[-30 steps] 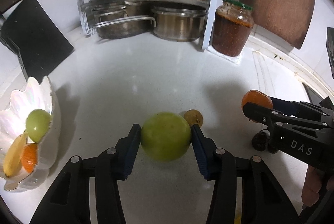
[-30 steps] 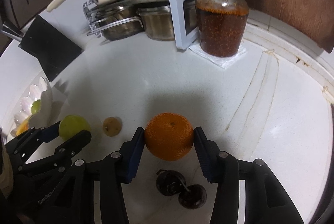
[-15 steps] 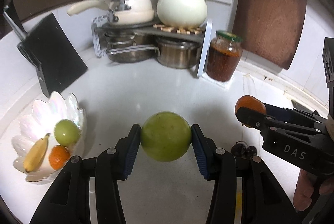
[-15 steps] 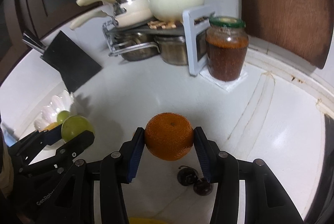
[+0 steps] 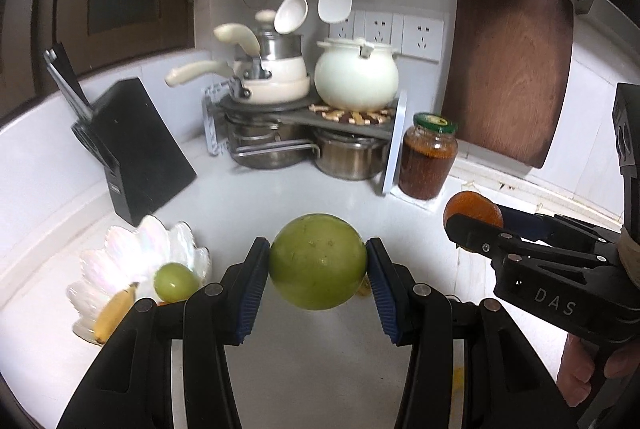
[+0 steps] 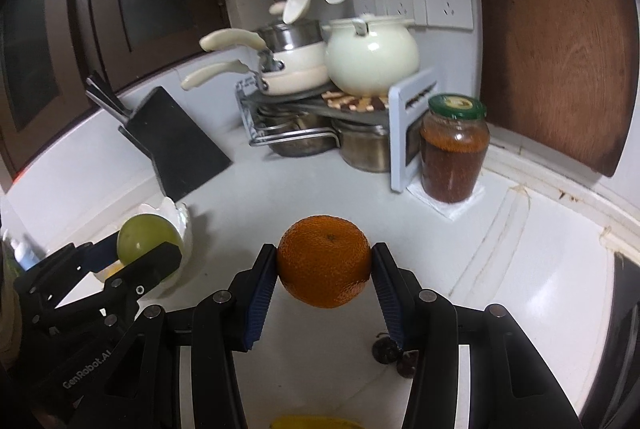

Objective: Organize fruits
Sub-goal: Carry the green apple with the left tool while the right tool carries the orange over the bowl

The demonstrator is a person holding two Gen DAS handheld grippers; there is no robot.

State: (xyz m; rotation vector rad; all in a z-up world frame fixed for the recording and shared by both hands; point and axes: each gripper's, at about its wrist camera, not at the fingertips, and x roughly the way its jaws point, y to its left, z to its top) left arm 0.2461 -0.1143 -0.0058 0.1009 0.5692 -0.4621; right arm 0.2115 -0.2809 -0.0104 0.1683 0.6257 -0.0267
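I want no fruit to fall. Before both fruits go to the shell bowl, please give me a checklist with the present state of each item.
1. Left gripper clamps the green fruit on both sides: ok.
2. Right gripper clamps the orange on both sides: ok.
3. Both fruits lifted off the counter: ok.
4. Shell bowl has free room: cannot tell; it already holds a green fruit and a banana.
5. The two grippers are apart: ok.

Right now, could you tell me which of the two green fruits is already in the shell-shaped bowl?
The smaller green fruit, lying in the white bowl beside a banana. The larger green fruit is clamped in the left gripper.
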